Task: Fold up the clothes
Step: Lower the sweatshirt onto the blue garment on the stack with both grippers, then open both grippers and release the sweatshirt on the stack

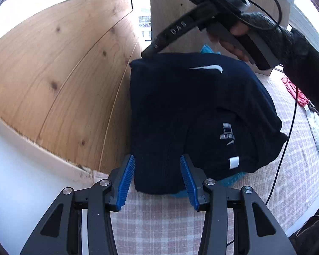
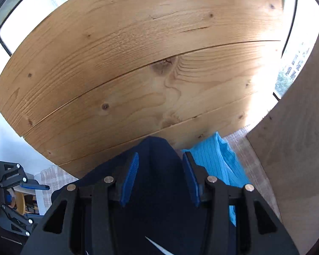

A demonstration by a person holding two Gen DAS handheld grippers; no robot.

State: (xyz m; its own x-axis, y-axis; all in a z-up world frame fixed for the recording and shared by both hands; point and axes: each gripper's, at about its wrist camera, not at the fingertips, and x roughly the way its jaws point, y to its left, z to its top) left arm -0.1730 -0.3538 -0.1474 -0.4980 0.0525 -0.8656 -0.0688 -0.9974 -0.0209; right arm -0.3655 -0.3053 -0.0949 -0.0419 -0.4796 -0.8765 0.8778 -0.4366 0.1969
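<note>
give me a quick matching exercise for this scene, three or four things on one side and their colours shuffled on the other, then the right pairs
Things:
1. folded garment
2. ribbed cloth under it
3. bedcover
4. crumpled item at the far right

Colours:
A. red-pink
B. bright blue
C. dark navy with a white swoosh
D. pale pink and white check

Pairs: 1-C, 2-B, 3-D, 4-A

Ahead of me stands a knotty pine board wall (image 2: 151, 68), a plain brown panel (image 2: 299, 148) beside it. Bright daylight pours through windows (image 1: 141, 10) behind. Checked pink bedcover (image 1: 159, 218) below.
</note>
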